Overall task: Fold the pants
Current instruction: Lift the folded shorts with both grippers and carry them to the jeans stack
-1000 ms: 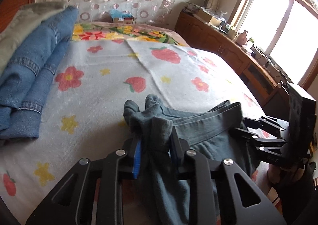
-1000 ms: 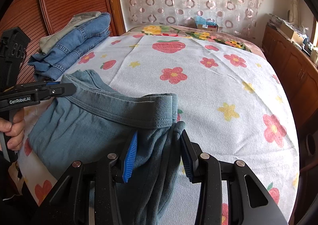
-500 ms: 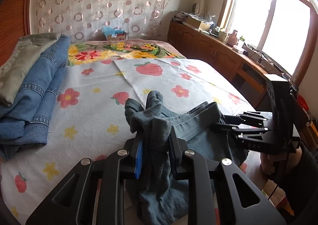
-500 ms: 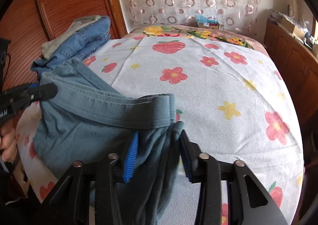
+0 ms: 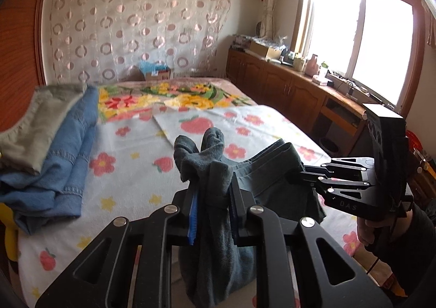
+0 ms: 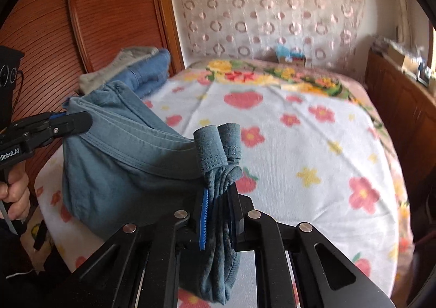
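above the bed [image 6: 313, 144], both grippers [image 5: 212, 210] [image 6: 220, 215] clamp the pants [image 6: 122, 166].

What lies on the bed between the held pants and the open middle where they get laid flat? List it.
Nothing visible does. Both the left gripper and right gripper hold the teal pants above the floral bedspread; the stacked jeans sit off to the left edge.

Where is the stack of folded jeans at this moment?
The folded jeans lie at the bed's left edge in the left wrist view, under a grey-green garment, beside the wooden wall panel.
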A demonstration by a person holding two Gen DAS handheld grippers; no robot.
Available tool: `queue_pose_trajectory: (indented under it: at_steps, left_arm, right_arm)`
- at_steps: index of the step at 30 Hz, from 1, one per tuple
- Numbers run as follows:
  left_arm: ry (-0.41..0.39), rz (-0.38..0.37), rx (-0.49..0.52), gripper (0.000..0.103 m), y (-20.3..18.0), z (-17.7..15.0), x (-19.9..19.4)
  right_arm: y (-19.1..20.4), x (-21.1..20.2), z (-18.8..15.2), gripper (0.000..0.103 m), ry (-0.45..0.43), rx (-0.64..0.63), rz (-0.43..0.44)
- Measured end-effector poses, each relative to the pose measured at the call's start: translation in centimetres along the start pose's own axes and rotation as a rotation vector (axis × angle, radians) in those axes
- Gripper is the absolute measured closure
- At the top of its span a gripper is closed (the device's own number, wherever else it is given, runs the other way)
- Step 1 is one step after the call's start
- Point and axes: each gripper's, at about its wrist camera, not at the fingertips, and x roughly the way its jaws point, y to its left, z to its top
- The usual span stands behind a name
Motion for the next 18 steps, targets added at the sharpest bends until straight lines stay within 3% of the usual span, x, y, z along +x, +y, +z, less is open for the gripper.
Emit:
queue_pose_trajectory:
  at_steps: [8, 18]
  left_arm:
    - [-0.066, 0.037, 0.042, 0.083, -0.9, 1.3, -2.3]
    - [-0.093, 0.067, 0.033, 0.083, 0.2, 1.5, -2.9]
  right_arm:
    - [0.5, -2.1, 0.8, 0.092, -0.068, -0.026, 0.018]
    - [1.1, -2.5, 1.0, 0.091, -0.104, -0.058, 0.024]
